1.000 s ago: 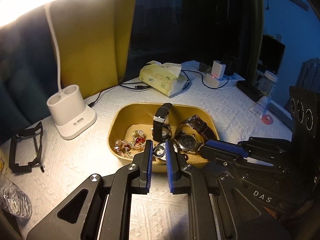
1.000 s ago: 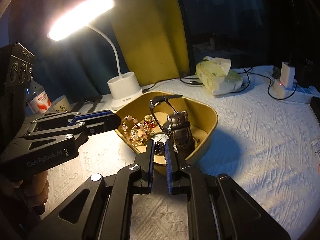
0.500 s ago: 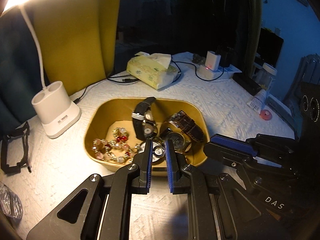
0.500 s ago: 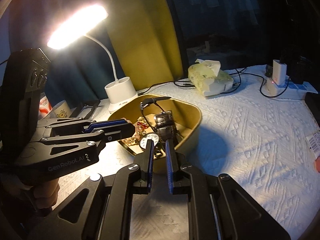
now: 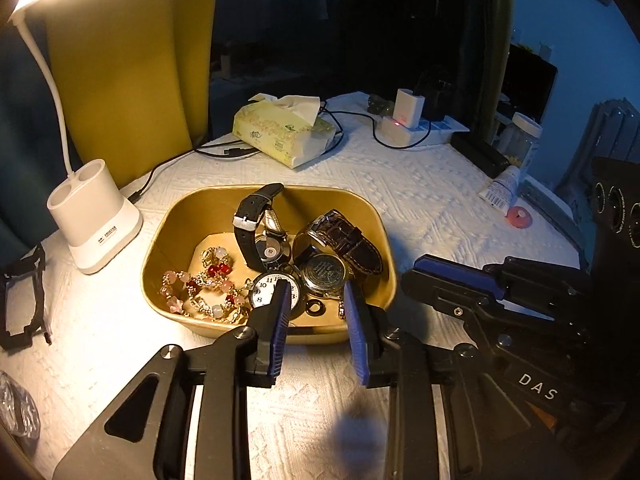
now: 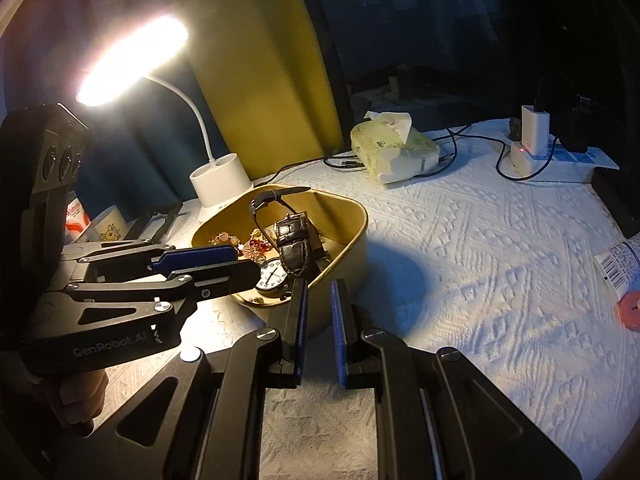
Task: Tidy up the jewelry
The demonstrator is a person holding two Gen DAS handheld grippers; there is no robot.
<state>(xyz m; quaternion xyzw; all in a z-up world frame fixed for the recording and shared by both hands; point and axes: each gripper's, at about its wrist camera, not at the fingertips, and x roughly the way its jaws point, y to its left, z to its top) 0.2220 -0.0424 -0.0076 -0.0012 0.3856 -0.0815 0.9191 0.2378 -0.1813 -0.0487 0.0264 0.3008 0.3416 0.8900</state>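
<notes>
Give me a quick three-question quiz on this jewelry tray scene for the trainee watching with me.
1. True or false: the pocket watch lies inside the gold tray.
2. Which item sits on the table beyond the tray? A: tissue pack; B: book; C: teapot.
3. How many strapped wristwatches are in the tray?
Key: 1 true. 2 A. 3 two: the black-strap watch and the brown-strap watch.
</notes>
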